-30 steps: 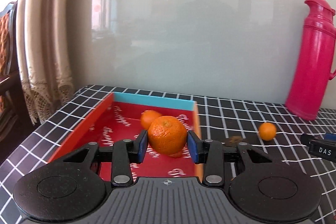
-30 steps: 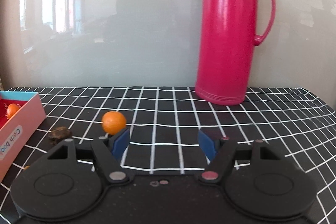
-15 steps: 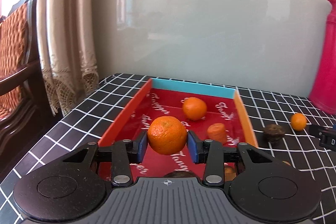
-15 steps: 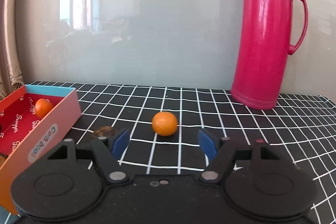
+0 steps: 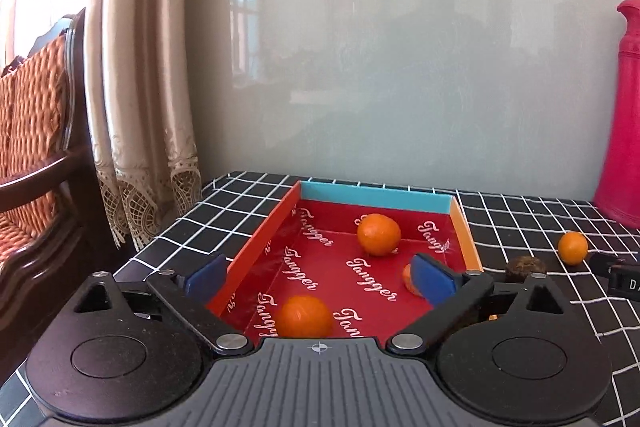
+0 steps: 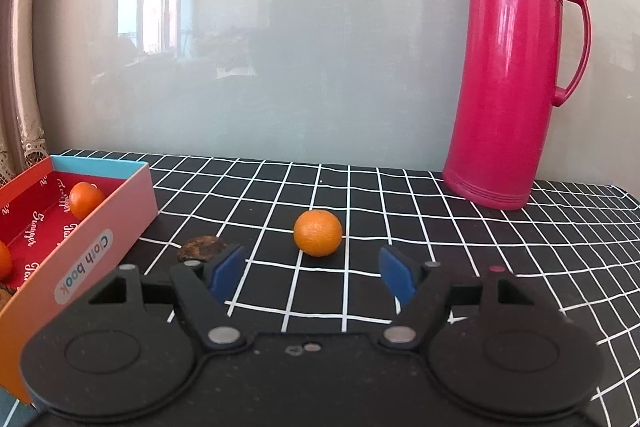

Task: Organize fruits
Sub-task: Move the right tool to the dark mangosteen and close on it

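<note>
Left wrist view looks down into a red-lined cardboard box (image 5: 264, 255) on a black tablecloth with a white grid (image 5: 520, 215). The left gripper (image 5: 320, 275) has just been opening; its blue pads (image 5: 434, 281) stand wide apart with nothing pressed between them, and a tangerine (image 5: 305, 315) lies blurred on the box floor below them, near the front. A second tangerine (image 5: 378, 234) rests toward the back of the box, and a third orange fruit (image 5: 407, 277) shows partly behind the right pad. Outside the box, a dark brown shrivelled fruit (image 5: 525, 265) sits just beside its orange wall, with a loose tangerine (image 5: 573, 247) near it. From the right wrist view, the right gripper (image 6: 312, 273) is parted and holds nothing, that loose tangerine lying on the cloth just ahead of its pads. A pink thermos (image 6: 508, 67) stands upright at the back right.
</note>
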Demonstrator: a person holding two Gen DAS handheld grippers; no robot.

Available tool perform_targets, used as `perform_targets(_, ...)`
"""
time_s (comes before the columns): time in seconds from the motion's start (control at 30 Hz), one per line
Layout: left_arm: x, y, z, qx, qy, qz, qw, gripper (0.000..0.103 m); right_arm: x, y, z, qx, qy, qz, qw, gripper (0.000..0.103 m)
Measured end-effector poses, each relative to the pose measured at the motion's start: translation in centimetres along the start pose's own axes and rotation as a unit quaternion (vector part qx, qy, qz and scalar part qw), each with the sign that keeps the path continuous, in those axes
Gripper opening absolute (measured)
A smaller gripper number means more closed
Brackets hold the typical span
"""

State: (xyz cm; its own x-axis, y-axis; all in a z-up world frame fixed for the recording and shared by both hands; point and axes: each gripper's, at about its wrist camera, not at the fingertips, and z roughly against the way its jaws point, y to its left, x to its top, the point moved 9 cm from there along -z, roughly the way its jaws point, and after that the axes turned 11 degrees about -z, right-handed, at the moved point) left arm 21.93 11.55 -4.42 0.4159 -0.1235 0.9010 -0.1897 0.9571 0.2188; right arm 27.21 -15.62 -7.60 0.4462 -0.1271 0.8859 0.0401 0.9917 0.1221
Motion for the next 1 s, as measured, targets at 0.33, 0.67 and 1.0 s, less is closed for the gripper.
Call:
perform_targets(0.33, 0.0, 2.8, -0.8, 0.044, 0.003, 0.031, 0.9985, 0.098, 0.1, 0.5, 0.3, 0.018, -0.002, 0.006, 1.0, 0.074)
perform_targets(0.67, 0.0, 4.4, -1.5, 0.056, 0.004, 0.025, 0.9981, 0.098, -0.3, 2.4, -0.4, 0.031, 0.007, 0.02, 0.999, 0.074)
perform_targets(1.0, -1.3, 7.0, -2.3, 0.07, 0.025, 0.039, 0.9964, 0.099, -1.2, 5.3, -1.9, 0.047, 0.022, 0.048, 0.997, 0.073)
